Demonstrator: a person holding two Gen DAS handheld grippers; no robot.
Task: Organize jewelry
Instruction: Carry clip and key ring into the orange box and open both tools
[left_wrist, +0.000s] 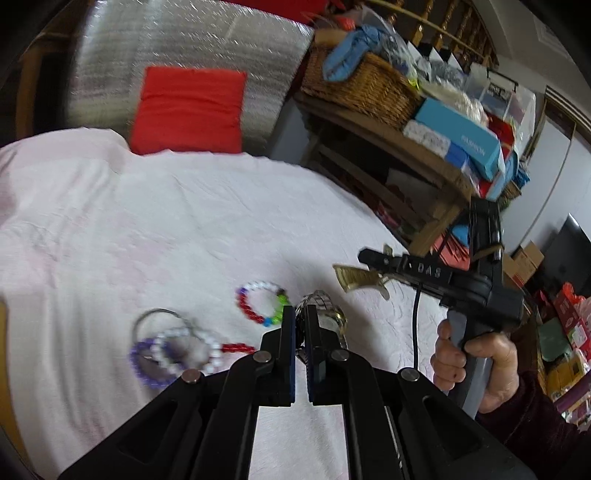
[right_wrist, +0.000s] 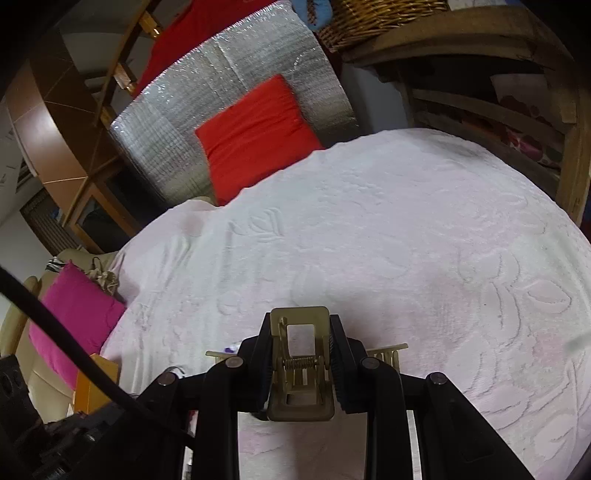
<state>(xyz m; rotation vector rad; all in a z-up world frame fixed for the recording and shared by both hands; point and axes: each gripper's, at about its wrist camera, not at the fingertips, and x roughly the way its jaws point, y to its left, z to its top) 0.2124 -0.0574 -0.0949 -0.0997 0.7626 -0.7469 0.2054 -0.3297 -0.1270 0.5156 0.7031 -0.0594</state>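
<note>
Both grippers are loaded, so the step in hand looks like carrying pieces off the white embossed bedspread (left_wrist: 184, 221) toward wherever they are to be sorted. The left gripper (left_wrist: 301, 325), low centre of its frame, has its jaws pressed nearly together on the band of a silver wristwatch (left_wrist: 327, 317), which hangs just beyond the fingertips. The right gripper (right_wrist: 300, 354) is clamped on a tan hair claw clip (right_wrist: 300, 369), its spring facing the camera.

Left behind at lower left are a multicoloured bead bracelet (left_wrist: 262, 302) and a cluster of white and purple bead bracelets (left_wrist: 173, 350) with a thin metal bangle.

No jewellery box or tray can be made out; an orange box corner (right_wrist: 98, 384) shows at lower left of the right view, contents unseen. The wicker basket (left_wrist: 365, 88) at upper right holds blue cloth.

The next move calls for finding a receptacle and lowering each piece before releasing.
</note>
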